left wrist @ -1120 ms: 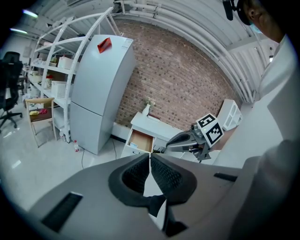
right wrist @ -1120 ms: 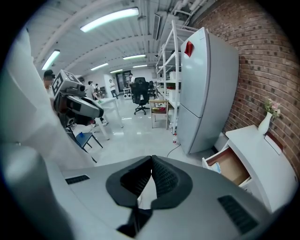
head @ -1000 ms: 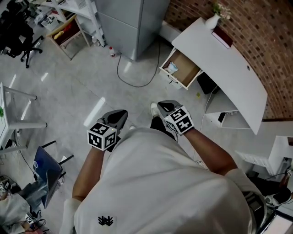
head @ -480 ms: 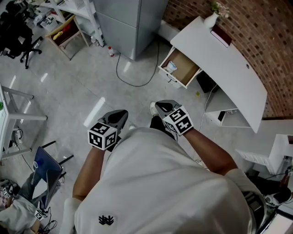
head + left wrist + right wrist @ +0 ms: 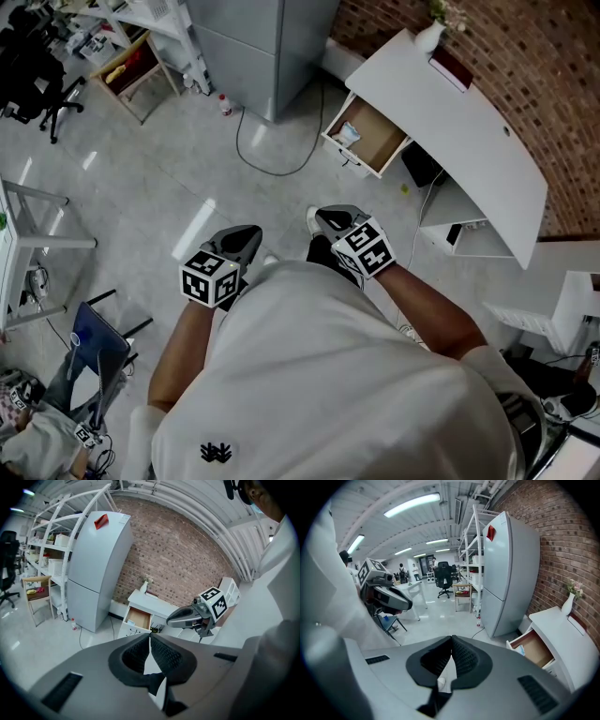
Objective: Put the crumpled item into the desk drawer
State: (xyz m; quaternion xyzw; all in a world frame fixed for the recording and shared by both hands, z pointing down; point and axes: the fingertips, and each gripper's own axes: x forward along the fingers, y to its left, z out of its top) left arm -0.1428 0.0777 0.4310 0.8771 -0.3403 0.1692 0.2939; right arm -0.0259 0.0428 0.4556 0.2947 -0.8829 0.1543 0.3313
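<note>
Both my grippers empty, jaws pressed together: left gripper (image 5: 150,644), right gripper (image 5: 451,646), held near my body. Desk drawer (image 5: 375,141) open, far right, under white desk (image 5: 450,122). Pale crumpled item (image 5: 345,135) seems already inside, at drawer's left end. Judge it light, soft, squashy, not fragile. Pinch gently across bulk.

Open wooden drawer (image 5: 367,137): small pale bluish item (image 5: 347,134) in one corner, too small to identify in any view. Drawer's far end runs under the white table (image 5: 469,141) top, out of sight. Dark red flat thing (image 5: 452,67) on the table: can't tell what it is. Tall grey refrigerator (image 5: 262,47) cut off by head view's top edge. Person's white shirt (image 5: 328,375) blocks the floor beneath.
</note>
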